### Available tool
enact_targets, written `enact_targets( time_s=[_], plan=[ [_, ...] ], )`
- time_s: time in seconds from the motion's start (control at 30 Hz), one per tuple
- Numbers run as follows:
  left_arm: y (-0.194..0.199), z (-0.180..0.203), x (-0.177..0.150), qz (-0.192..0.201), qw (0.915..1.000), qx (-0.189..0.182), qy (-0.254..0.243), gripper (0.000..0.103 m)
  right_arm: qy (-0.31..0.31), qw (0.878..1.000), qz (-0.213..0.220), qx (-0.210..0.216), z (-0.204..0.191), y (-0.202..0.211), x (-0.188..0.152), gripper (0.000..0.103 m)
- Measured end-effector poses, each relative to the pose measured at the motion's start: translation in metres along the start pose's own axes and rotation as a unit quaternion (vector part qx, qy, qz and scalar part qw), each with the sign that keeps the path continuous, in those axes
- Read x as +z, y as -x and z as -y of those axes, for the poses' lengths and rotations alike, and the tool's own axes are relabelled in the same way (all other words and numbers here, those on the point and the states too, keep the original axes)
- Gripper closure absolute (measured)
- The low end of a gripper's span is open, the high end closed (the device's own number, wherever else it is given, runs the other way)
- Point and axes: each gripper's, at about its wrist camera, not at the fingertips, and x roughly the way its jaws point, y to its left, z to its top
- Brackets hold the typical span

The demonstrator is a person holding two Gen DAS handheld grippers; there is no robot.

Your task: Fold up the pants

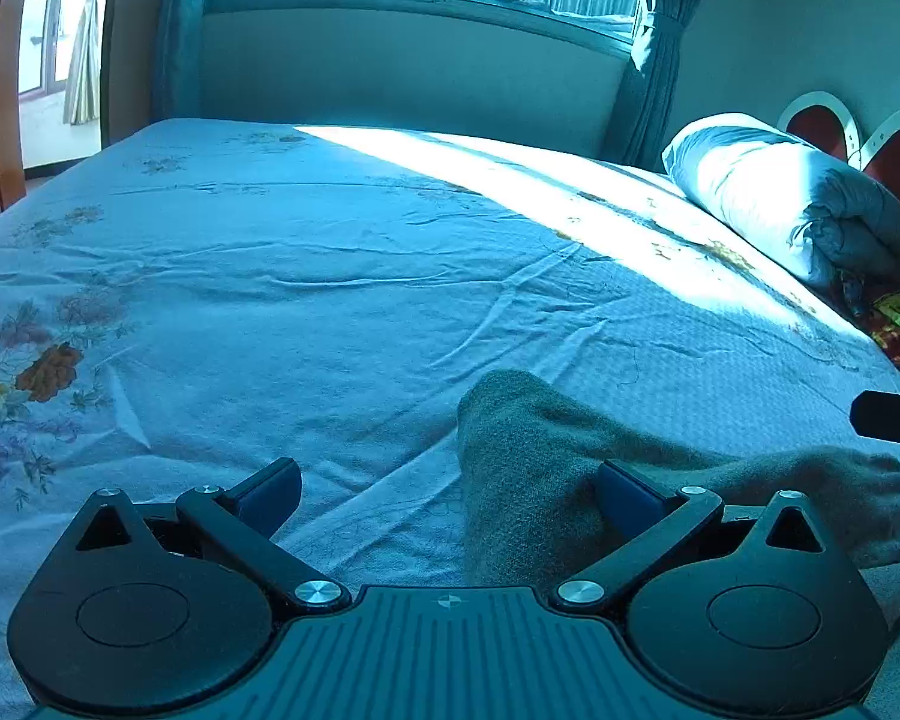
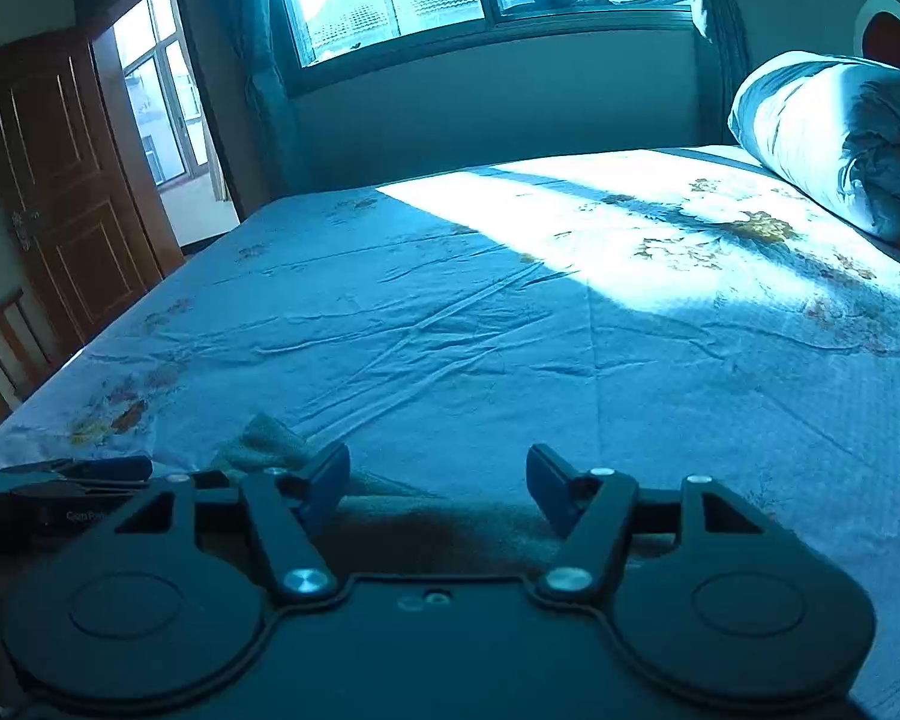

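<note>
The pants (image 1: pixel 546 468), a grey-brown fleecy garment, are seen bunched on the bed (image 1: pixel 330 300) directly under and just ahead of both sets of tongs, at the near edge of the floral sheet. The left tongs (image 1: pixel 447 495) are held wide apart with nothing clamped; the cloth is seen between and behind the right-hand finger, but no pad is pressed on it. The right tongs (image 2: pixel 438 483) are likewise spread, with the fabric lying below the gap and a raised corner of it just beyond the left finger; no grip is shown. In the right wrist view the left tongs appear as a dark shape just to the left. A rolled quilt (image 1: pixel 798 198) is seen well ahead and to the right. Little of the fold can be judged done: the garment lies rumpled, not flat or squared. Spreading, laying leg over leg and halving appear to be left.
</note>
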Motion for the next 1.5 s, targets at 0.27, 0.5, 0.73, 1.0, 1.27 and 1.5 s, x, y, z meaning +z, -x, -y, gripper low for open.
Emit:
enact_targets(
  time_s=[0.27,0.5,0.73,1.0,1.27,1.5],
  plan=[
    [-0.031,-0.003,-0.014,-0.058,0.9983,-0.008,0.002,0.000,0.057,0.992,-0.096,-0.058,-0.014,-0.050,-0.022,0.050],
    [-0.001,-0.012,-0.016,-0.056,0.9982,-0.014,-0.014,0.000,-0.102,0.995,-0.002,-0.002,0.064,0.041,-0.029,0.025],
    [0.016,-0.025,-0.032,-0.062,0.9978,-0.022,0.013,0.000,-0.228,0.973,-0.019,0.017,0.120,0.066,-0.072,0.025],
    [0.032,-0.021,-0.045,-0.067,0.9969,-0.038,0.017,0.000,-0.269,0.961,-0.028,0.050,0.122,0.068,-0.095,0.024],
    [0.012,-0.049,-0.061,-0.106,0.9618,-0.209,0.141,0.000,-0.373,0.920,-0.033,0.116,0.149,0.055,-0.121,0.020],
    [-0.006,-0.055,-0.062,-0.118,0.9539,-0.224,0.161,0.000,-0.386,0.910,-0.043,0.144,0.157,0.041,-0.125,0.022]
  ],
)
